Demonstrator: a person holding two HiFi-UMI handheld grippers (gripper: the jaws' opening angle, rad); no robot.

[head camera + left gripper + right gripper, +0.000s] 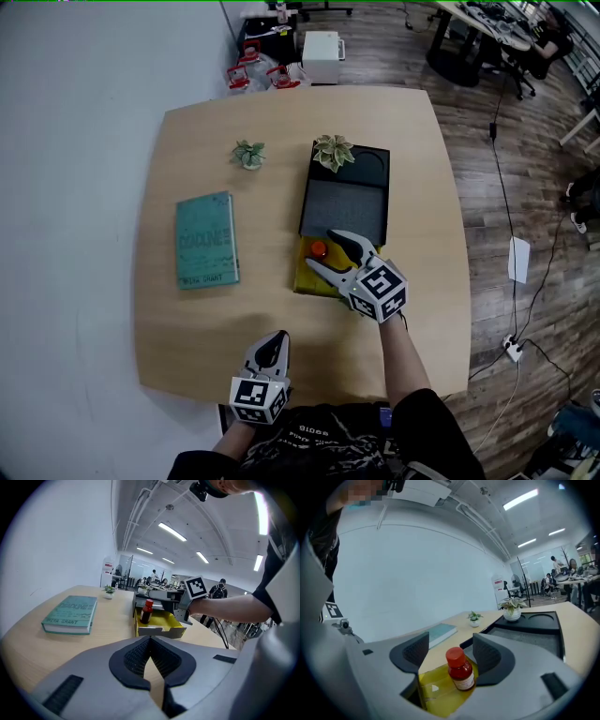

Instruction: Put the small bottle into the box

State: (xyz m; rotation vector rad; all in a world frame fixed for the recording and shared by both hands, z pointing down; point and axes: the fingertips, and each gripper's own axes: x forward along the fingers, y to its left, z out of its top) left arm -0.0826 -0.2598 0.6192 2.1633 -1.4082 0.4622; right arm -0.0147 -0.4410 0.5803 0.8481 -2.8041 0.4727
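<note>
1. The right gripper point(321, 251) is spread wide open and isn't clamping anything.
2. The small bottle point(461, 671) stands upright between its jaws, but neither pad touches it.
3. The bottle's sitting inside the yellow box point(433, 693), right against the black tray point(361, 211) on the table point(206, 319).
4. The left gripper point(150, 654) is closed up, tips together, empty, near the table's front edge.

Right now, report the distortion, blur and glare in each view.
Head view: sharp, table edges bowed by the wide lens. Left gripper view: fisheye, dark corners, ceiling lights bright. Right gripper view: fisheye too, small bottle sharp.
</note>
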